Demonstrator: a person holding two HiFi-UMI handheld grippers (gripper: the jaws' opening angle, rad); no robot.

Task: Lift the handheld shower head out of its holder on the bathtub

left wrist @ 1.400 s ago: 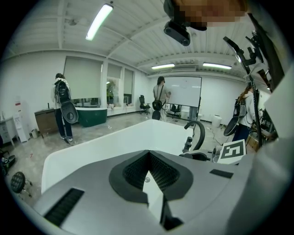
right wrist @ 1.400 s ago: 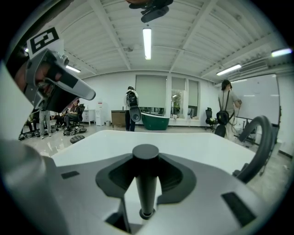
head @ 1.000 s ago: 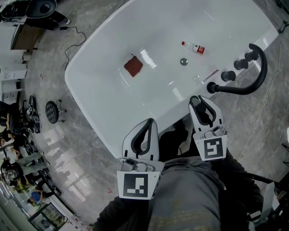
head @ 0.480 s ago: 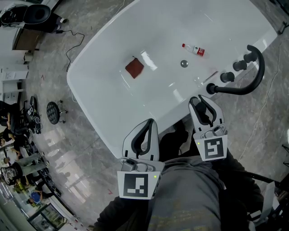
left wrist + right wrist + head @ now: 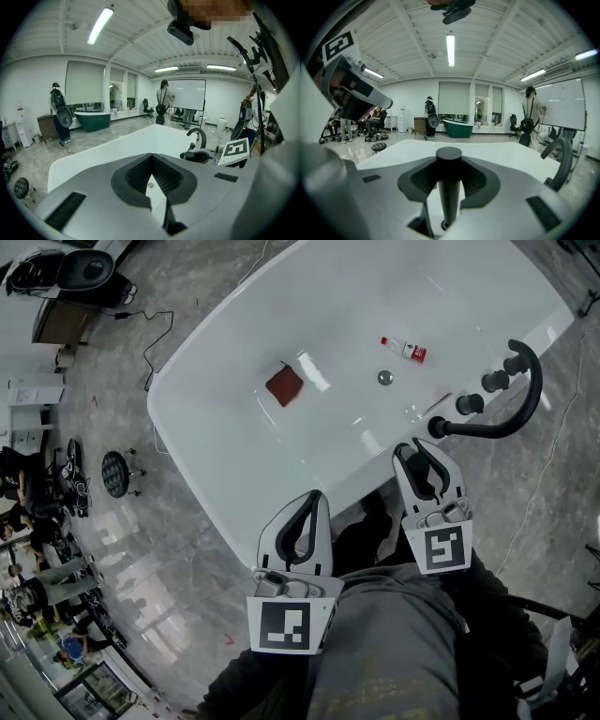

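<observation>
You see the shower head (image 5: 448, 187) as a black, round-topped stick, upright between the jaws of the right gripper (image 5: 449, 161), by the white bathtub's (image 5: 234, 427) near right rim.

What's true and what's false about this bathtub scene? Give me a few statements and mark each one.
1. A reddish-brown cloth lies on the floor of the white bathtub. True.
2. The small bottle stands upright on the rim. False: it lies on its side inside the tub, near the drain.
3. The left gripper is clamped on the cloth. False: it is at the tub's near rim, well apart from the cloth, jaws together on nothing.
4. A dark green tub stands in the background. True.
</observation>
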